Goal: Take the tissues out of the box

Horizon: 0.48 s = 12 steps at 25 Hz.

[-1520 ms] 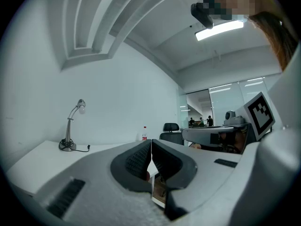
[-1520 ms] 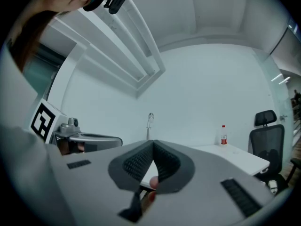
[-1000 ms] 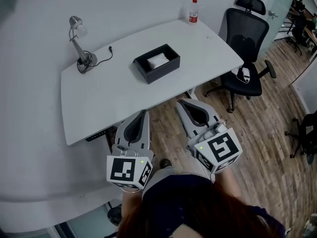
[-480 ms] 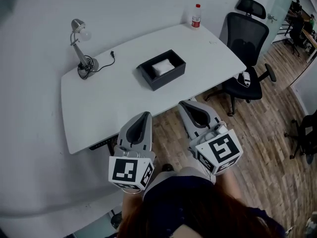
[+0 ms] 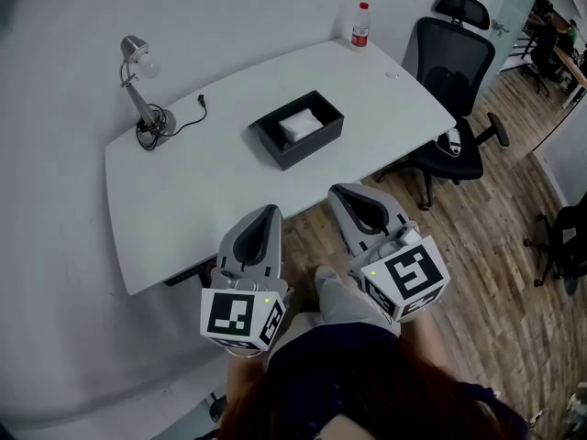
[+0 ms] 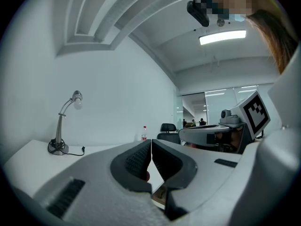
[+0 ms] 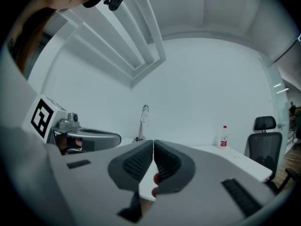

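Note:
A black open box (image 5: 297, 128) sits near the middle of the white table (image 5: 211, 186), with white tissues (image 5: 300, 125) lying inside it. Both grippers hang well short of the table, over the wooden floor. My left gripper (image 5: 264, 214) is shut with nothing between its jaws, and its tip points toward the table's near edge. My right gripper (image 5: 344, 195) is likewise shut and empty, to the right of the left one. In the left gripper view the jaws (image 6: 151, 145) meet; in the right gripper view the jaws (image 7: 153, 147) meet too.
A silver desk lamp (image 5: 139, 85) with its cable stands at the table's far left. A red-capped bottle (image 5: 360, 24) stands at the far right corner. A black office chair (image 5: 449, 99) sits right of the table. Wooden floor (image 5: 477, 246) spreads to the right.
The view has shifted slightly; the table and box sit a little further left and lower in the frame. Both grippers stay shut and in about the same place.

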Each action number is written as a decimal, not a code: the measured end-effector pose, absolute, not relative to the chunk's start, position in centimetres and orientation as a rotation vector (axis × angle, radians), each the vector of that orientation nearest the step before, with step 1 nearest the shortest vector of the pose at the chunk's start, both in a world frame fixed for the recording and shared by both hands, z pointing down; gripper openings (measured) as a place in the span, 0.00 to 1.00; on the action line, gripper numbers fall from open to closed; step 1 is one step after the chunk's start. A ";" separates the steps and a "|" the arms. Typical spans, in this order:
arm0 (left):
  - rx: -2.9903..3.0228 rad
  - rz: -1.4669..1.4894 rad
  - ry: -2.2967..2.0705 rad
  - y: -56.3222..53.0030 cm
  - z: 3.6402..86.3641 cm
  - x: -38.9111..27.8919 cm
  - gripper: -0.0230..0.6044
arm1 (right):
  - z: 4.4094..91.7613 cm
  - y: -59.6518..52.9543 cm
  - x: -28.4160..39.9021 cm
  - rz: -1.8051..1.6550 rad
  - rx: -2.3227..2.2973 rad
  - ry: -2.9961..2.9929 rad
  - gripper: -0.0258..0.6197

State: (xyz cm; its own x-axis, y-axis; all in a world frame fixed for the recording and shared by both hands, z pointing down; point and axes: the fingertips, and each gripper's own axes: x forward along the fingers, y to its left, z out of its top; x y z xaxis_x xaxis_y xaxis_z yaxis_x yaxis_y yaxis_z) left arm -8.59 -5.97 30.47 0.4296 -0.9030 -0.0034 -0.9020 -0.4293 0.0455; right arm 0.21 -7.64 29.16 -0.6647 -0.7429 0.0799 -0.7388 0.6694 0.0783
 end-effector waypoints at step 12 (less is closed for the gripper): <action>2.624 -0.040 -1.660 -10.0 30.7 -9.0 0.08 | 29.3 -12.0 -0.6 -0.044 1.217 -2.770 0.09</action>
